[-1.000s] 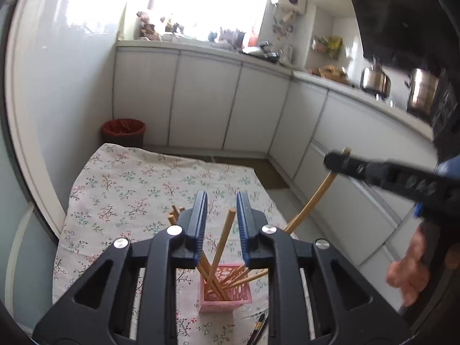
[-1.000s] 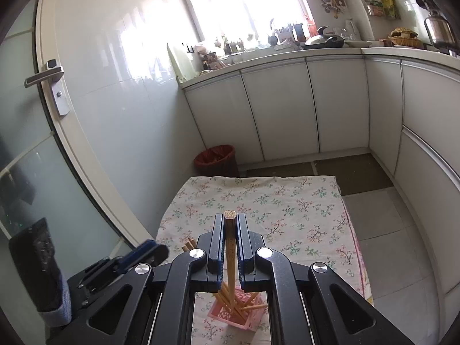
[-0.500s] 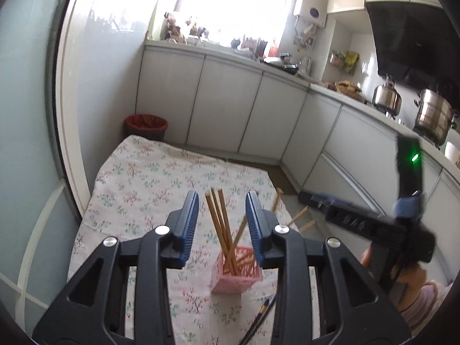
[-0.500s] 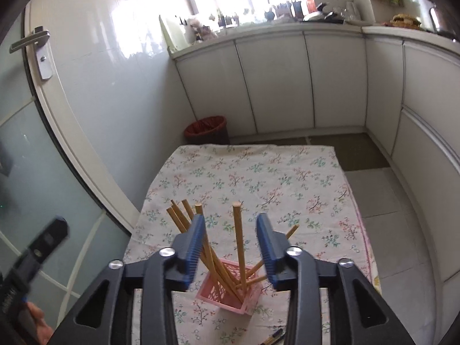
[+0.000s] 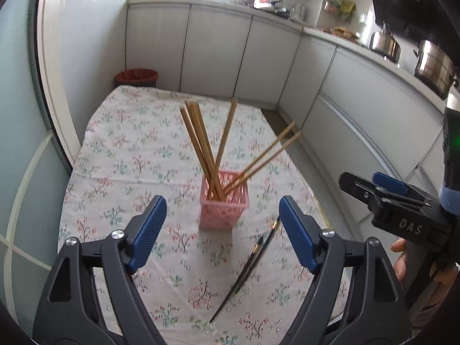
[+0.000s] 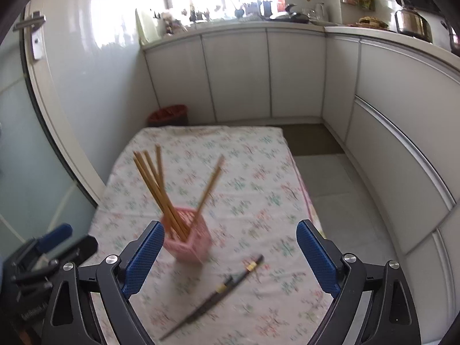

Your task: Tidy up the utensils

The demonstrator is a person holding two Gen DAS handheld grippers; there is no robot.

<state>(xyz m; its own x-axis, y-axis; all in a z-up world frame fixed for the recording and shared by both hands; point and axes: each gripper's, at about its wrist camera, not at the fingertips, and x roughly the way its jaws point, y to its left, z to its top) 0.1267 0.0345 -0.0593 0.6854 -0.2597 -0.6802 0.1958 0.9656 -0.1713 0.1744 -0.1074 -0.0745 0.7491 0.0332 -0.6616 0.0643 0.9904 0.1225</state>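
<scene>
Dark chopsticks [image 5: 249, 270], a pair lying flat on the floral tablecloth [image 5: 123, 149], sit just ahead of both grippers, long axis running from near-left to far-right. The left gripper [image 5: 222, 230] and right gripper [image 6: 230, 256] hover above with jaws opening and nothing between them; the right looks somewhat nearer. Beyond, the pink basket [image 5: 225, 204] holds six wooden chopsticks [image 5: 201, 141] leaning apart.
</scene>
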